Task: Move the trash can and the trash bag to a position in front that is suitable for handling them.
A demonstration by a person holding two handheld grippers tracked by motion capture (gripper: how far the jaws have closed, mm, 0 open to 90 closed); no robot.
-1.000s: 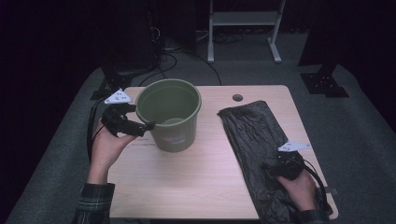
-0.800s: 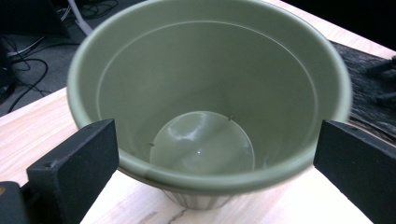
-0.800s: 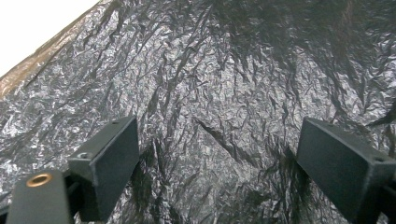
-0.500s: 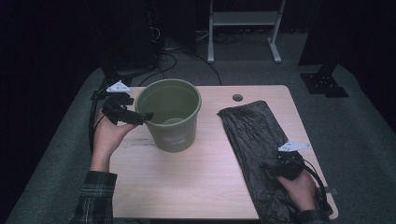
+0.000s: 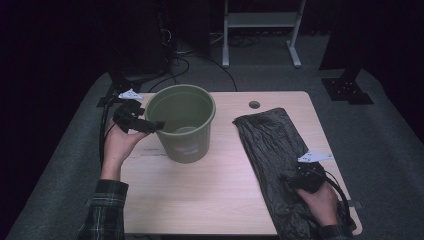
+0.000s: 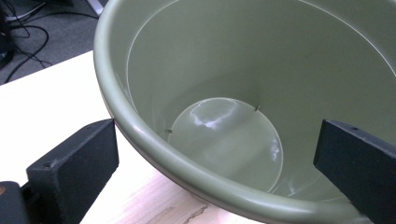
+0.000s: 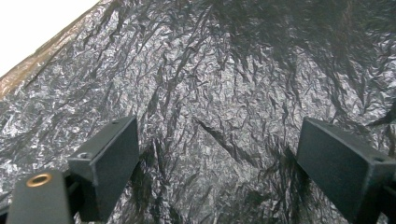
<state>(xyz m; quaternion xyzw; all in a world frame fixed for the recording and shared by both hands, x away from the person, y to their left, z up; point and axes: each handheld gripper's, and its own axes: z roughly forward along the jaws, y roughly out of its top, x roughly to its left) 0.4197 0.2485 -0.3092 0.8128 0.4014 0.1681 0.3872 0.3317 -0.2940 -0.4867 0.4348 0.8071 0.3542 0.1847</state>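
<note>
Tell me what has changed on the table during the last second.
The left gripper moved forward along the green bucket; its open jaws now straddle the rim, one inside and one outside. The bucket, the black bag and the right gripper, open over the bag, stayed in place.

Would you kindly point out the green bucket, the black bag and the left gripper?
green bucket [image 5: 186, 145], high view, outer wall.
black bag [image 5: 267, 135], high view, crinkled middle.
left gripper [image 6: 219, 154], left gripper view, between its jaws.

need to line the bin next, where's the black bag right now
In the high view the black plastic bag lies flat on the right side of the table, right of the green bucket, its near end under the open right gripper.
</note>
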